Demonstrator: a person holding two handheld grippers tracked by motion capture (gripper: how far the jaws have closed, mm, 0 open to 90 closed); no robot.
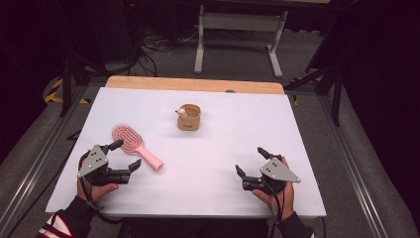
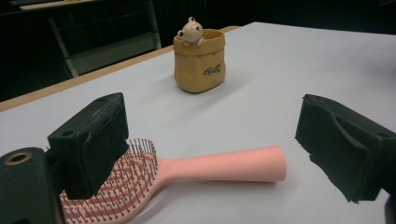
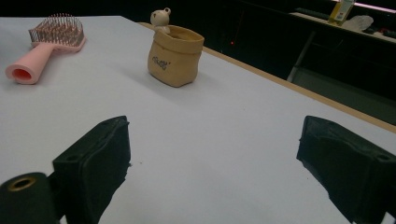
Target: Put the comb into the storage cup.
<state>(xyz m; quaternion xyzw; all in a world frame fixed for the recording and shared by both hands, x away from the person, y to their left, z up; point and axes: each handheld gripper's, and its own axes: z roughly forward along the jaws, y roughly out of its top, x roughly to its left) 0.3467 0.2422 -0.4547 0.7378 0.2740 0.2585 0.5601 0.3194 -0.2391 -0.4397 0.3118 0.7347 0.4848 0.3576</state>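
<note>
The pink hairbrush (image 1: 134, 145) lies flat on the bench (image 1: 208, 163), handle pointing toward the right tool (image 1: 251, 164), bristles by the left tool (image 1: 126, 154), both tools open and empty.

A tan bag-shaped pot (image 1: 189, 118) with a small bear figure (image 1: 182, 112) on its rim at 9 o'clock stands upright on the white table (image 1: 237, 124). Beyond the table's wooden far edge (image 1: 194, 84), at 12 o'clock, a white frame (image 1: 239, 29) stands on grey floor (image 1: 163, 64) with cables (image 1: 153, 47).
</note>
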